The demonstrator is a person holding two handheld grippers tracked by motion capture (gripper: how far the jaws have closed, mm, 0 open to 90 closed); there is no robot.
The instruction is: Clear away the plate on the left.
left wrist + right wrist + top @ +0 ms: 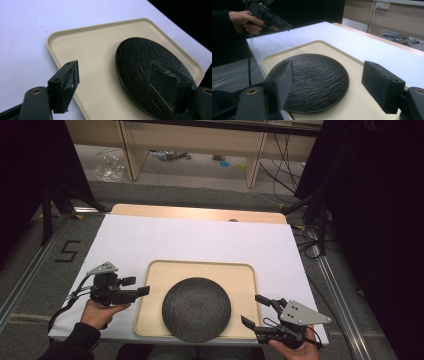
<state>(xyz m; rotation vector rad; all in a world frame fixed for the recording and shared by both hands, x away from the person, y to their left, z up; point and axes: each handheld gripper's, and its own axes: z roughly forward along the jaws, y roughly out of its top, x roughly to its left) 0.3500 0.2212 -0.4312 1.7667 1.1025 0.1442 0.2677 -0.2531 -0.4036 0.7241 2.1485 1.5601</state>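
Note:
A round black textured plate (196, 309) lies flat in a beige tray (200, 264), toward the tray's near edge. My left gripper (139, 286) hovers just left of the tray, pointing at the plate with its jaws wide apart and nothing between them. In the left gripper view the open jaws (115, 67) frame the tray (87, 50) and the plate (140, 57) below. My right gripper (251, 309) sits at the tray's near right corner, open and holding nothing. Its own view (328, 67) looks across the plate (317, 75) to the left gripper (269, 18) in a hand.
The tray rests on a white sheet (200, 237) that covers a wooden table (200, 212). A black "5" mark (67, 251) lies on the floor at the left, beside a metal rail. Cables (310, 242) trail at the right. Wooden furniture legs stand beyond the table.

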